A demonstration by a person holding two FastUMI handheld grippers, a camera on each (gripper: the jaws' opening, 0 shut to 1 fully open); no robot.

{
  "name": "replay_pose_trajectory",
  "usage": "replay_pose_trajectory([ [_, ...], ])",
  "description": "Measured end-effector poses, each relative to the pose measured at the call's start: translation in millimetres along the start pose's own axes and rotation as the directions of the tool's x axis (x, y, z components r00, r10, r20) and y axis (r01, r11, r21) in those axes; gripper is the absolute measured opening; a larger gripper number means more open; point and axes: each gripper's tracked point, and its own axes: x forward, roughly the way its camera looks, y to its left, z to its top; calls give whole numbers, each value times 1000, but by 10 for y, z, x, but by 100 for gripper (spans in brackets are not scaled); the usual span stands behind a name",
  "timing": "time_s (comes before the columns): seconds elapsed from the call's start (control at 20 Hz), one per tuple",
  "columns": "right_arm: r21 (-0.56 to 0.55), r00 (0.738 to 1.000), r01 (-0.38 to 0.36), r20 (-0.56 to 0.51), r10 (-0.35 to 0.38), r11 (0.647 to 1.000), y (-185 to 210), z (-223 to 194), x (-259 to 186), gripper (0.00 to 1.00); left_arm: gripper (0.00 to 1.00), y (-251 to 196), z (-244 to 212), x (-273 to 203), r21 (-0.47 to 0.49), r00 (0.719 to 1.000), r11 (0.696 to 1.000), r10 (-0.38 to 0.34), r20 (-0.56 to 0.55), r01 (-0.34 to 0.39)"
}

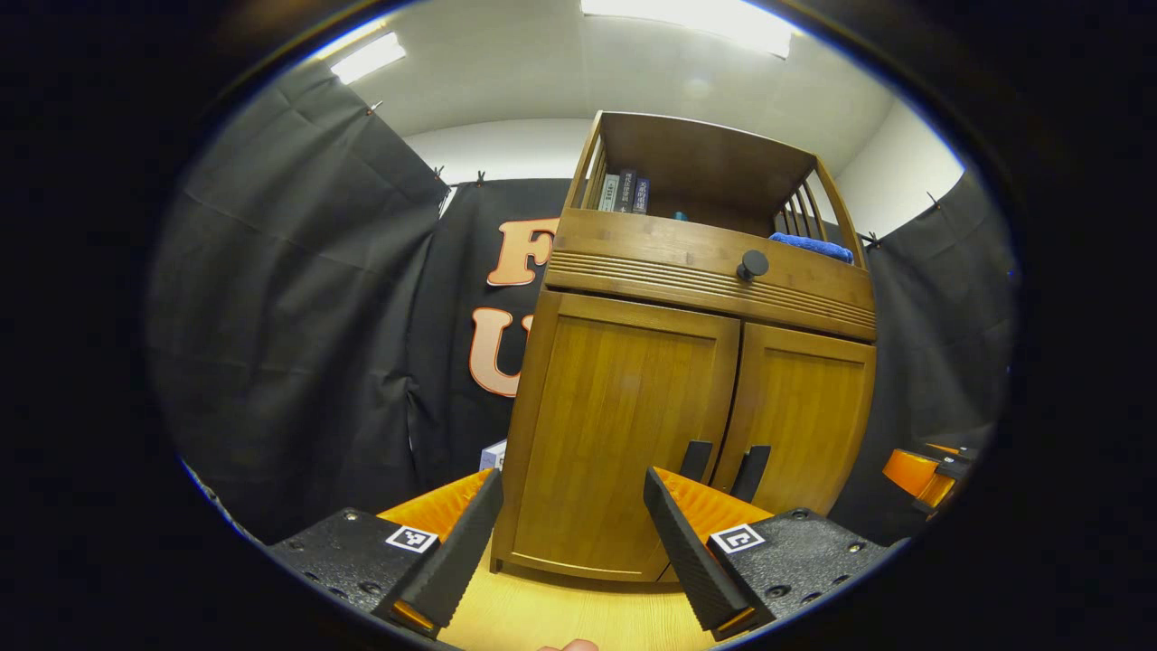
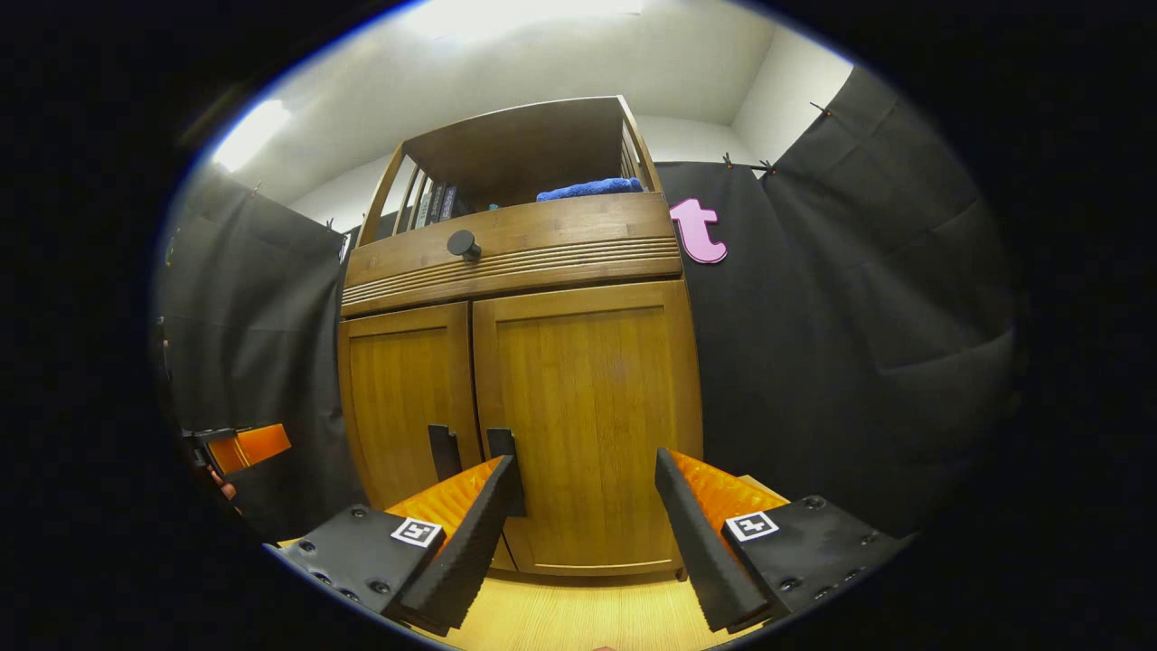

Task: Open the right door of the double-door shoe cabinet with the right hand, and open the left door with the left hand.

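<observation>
The wooden shoe cabinet stands in front of me with both doors shut. In the left gripper view its left door (image 1: 624, 425) fills the centre and the right door (image 1: 804, 425) is beside it. Two dark handles (image 1: 694, 459) (image 1: 752, 472) flank the middle seam. My left gripper (image 1: 571, 484) is open, a short way before the left door and touching nothing. In the right gripper view my right gripper (image 2: 586, 463) is open before the right door (image 2: 587, 398). That door's handle (image 2: 500, 445) sits just above the left fingertip. The left door (image 2: 407, 398) is farther left.
A drawer with a round dark knob (image 1: 752, 264) (image 2: 464, 244) runs above the doors. The open shelf on top holds books (image 1: 624, 192) and a blue cloth (image 2: 587, 189). The cabinet rests on a light wooden surface (image 1: 560, 615). A small box (image 1: 493, 455) sits left of it.
</observation>
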Motion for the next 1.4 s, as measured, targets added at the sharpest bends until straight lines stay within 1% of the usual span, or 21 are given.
replay_pose_trajectory([
  [0.05, 0, 1000, -1, -1, 1, 1000, 5, -4, 1, 98, 95, 3, 7, -13, 0, 1000, 1000, 1, 1, -1],
  [0.15, 0, 1000, -3, -1, 3, 1000, 12, -6, 2, 94, 92, 10, 0, -10, 0, 1000, 1000, 4, 2, -4],
  [0.2, -1, 1000, -3, 0, 3, 1000, 17, -1, 2, 98, 92, 17, 6, -7, -1, 1000, 1000, 4, 1, -4],
  [0.25, -1, 1000, -4, 0, 4, 1000, 19, 0, 9, 99, 92, 22, 11, -4, -1, 1000, 1000, 6, 0, -6],
  [0.3, -2, 1000, -5, 2, 5, 1000, 26, -3, -2, 94, 92, 31, -2, -8, -1, 1000, 1000, 7, 0, -7],
  [0.35, -3, 1000, -5, 5, 5, 1000, 27, 9, 1, 98, 95, 31, 3, -16, -2, 1000, 1000, 8, 0, -8],
  [0.4, -5, 1000, -6, 9, 6, 1000, 37, 24, 13, 98, 92, 29, 9, -22, -1, 1000, 1000, 9, 1, -9],
  [0.45, -8, 1000, -7, 12, 7, 1000, 36, 36, 22, 98, 95, 34, 13, -25, 1, 1000, 1000, 9, 2, -9],
  [0.5, -12, 1000, -10, 15, 10, 1000, 50, 49, 38, 94, 92, 52, 13, -10, 4, 1000, 1000, 11, 5, -11],
  [0.55, -17, 1000, -13, 20, 13, 1000, 65, 67, 61, 94, 92, 70, 17, -11, 7, 1000, 1000, 15, 9, -15],
  [0.6, -24, 999, -17, 26, 18, 1000, 85, 91, 94, 98, 92, 77, 6, -20, 9, 1000, 1000, 19, 9, -19],
  [0.65, -31, 999, -24, 34, 25, 999, 117, 111, 120, 98, 95, 83, -1, -21, 9, 1000, 1000, 20, 5, -20],
  [0.9, -17, 995, -86, 49, 87, 996, 345, 132, 401, 98, 92, 155, 13, -66, 16, 999, 999, 35, 10, -36],
  [0.95, -16, 994, -100, 52, 101, 995, 403, 128, 471, 94, 92, 179, 38, -74, 22, 999, 999, 41, 17, -41],
  [1.0, -22, 992, -111, 55, 112, 994, 465, 147, 553, 98, 92, 206, 55, -87, 27, 999, 999, 47, 22, -47],
  [1.1, -38, 990, -131, 55, 133, 991, 570, 129, 704, 98, 92, 269, 78, -110, 33, 998, 998, 61, 31, -62],
  [1.15, -41, 989, -139, 48, 141, 989, 626, 102, 784, 98, 91, 291, 85, -112, 35, 997, 997, 67, 33, -68],
  [1.2, -39, 989, -144, 35, 146, 989, 672, 56, 853, 100, 95, 313, 94, -117, 38, 997, 997, 72, 34, -74],
  [1.25, -33, 988, -151, 15, 151, 988, 705, -1, 919, 94, 95, 337, 95, -134, 41, 996, 996, 77, 35, -78],
  [1.3, -26, 987, -159, -1, 159, 987, 757, -48, 984, 94, 92, 359, 107, -149, 44, 996, 996, 80, 37, -82],
  [1.4, -19, 985, -169, -27, 169, 985, 845, -172, 1119, 94, 92, 377, 113, -170, 54, 996, 995, 84, 39, -86],
])
